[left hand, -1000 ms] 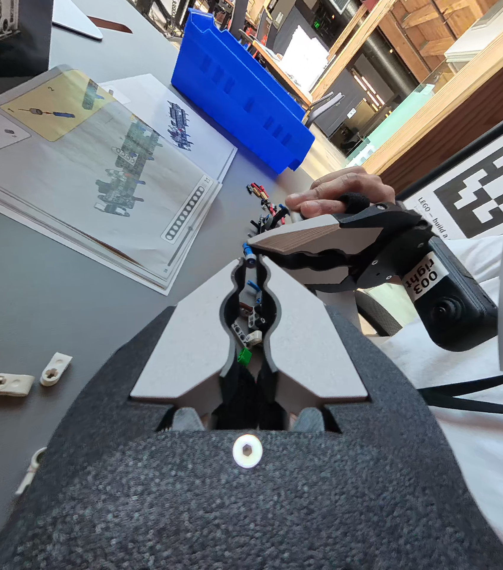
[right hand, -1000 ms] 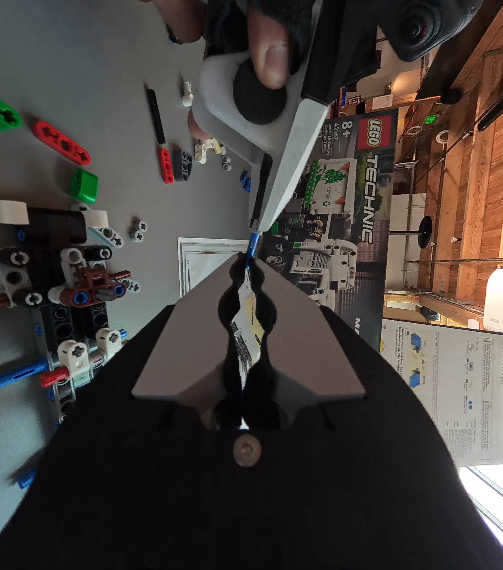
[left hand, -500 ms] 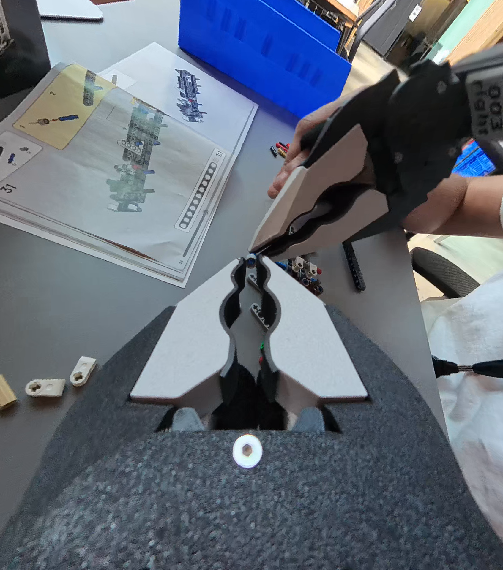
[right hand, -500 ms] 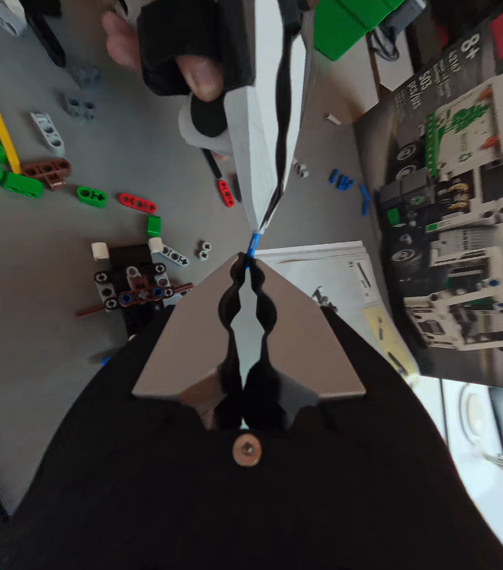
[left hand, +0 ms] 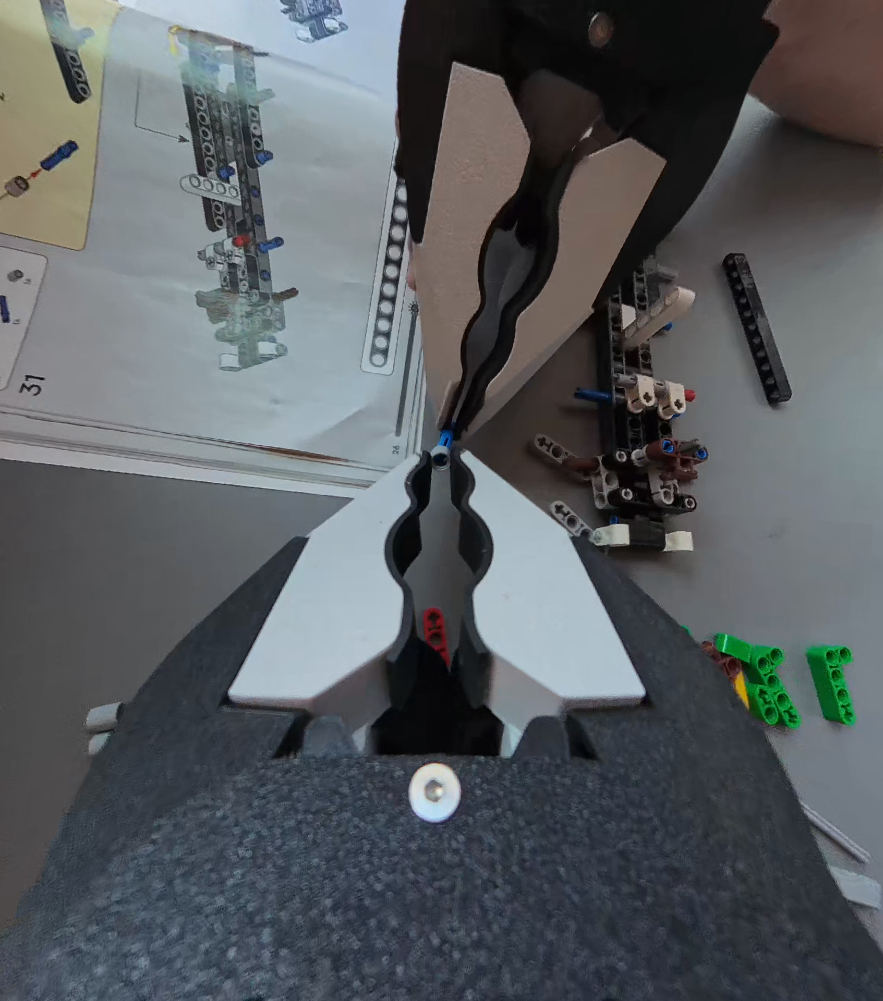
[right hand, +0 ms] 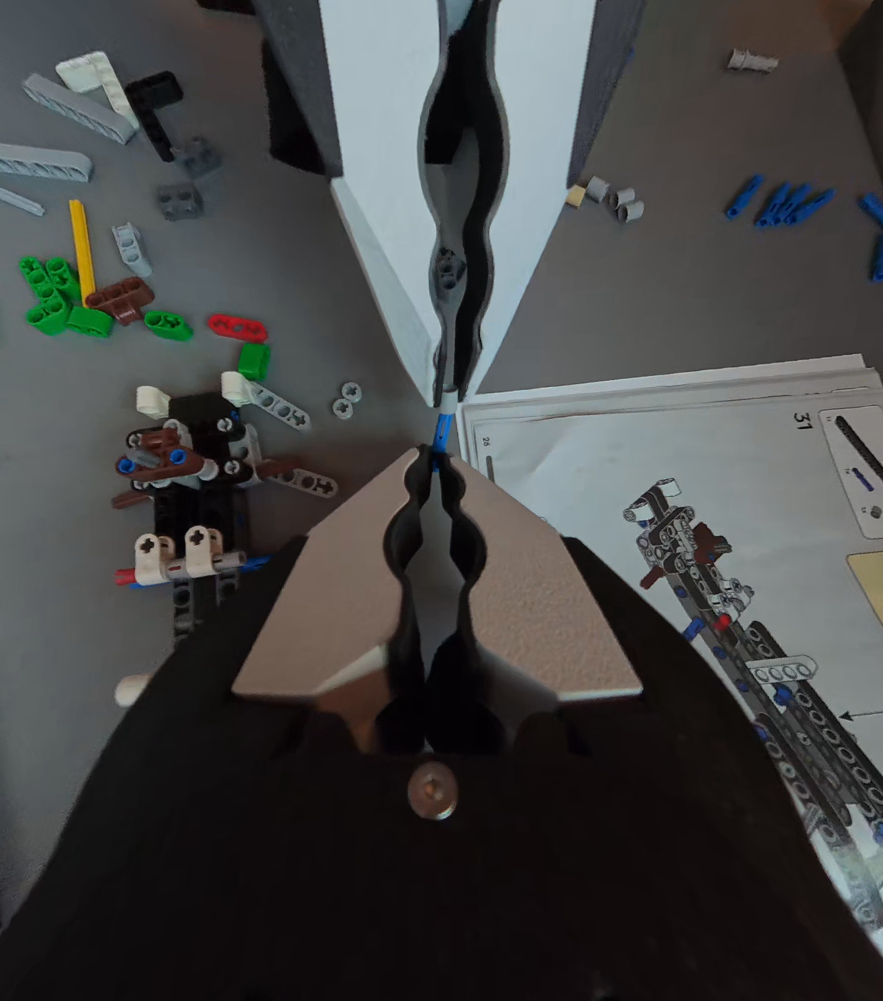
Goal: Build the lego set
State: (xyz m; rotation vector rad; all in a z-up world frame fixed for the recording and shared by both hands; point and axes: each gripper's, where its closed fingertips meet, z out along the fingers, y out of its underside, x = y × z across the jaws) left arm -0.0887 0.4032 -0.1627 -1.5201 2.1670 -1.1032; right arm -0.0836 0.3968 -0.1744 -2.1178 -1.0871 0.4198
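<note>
Right now your two tools meet tip to tip over the grey worktop (left hand: pixel 103 569), just off the corner of the open instruction booklet (left hand: pixel 168 336). Your left tool (left hand: pixel 440 459) is clamped on a small grey bush (left hand: pixel 439 459), pads pressing on both its sides. Your right tool (right hand: pixel 435 454) is pinched shut on a blue pin (right hand: pixel 442 429), whose far end sits in that bush. Beside the tips lies a partly built black, white and brown model (right hand: pixel 184 476), with a loose grey beam (right hand: pixel 279 406) and two small grey round pieces (right hand: pixel 347 399) near it. Farther out sit green pieces (right hand: pixel 49 300), a red link (right hand: pixel 237 326), a yellow axle (right hand: pixel 81 249), a long black beam (left hand: pixel 756 327), and a cluster of blue pins (right hand: pixel 778 206) toward the worktop's far edge.
</note>
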